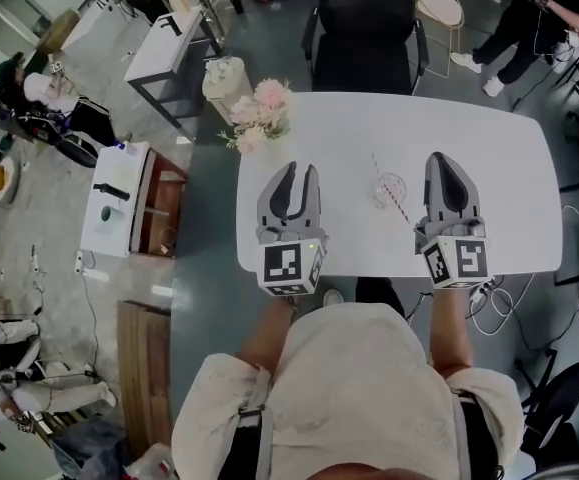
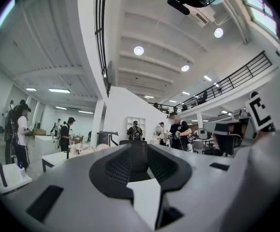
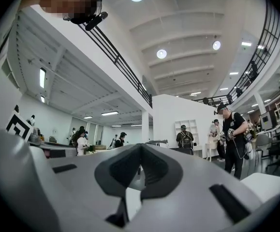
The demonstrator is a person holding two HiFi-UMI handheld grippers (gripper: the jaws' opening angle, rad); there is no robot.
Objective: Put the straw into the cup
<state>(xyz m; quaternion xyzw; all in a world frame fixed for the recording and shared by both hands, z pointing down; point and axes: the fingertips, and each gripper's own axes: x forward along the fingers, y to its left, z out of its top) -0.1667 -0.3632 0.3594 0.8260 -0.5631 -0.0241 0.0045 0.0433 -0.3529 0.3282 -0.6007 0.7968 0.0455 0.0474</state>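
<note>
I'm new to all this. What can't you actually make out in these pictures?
- Head view: whether the straw sits inside the clear cup or lies over it; both too small.
- Both gripper views: cup and straw absent; the left hand-held gripper and right hand-held gripper fill the lower frame.
- Head view: the person's hands, hidden under the marker cubes.

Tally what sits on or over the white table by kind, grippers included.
cup: 1
straw: 1
bunch of flowers: 1
grippers: 2 (left gripper, right gripper)
Total: 5
</note>
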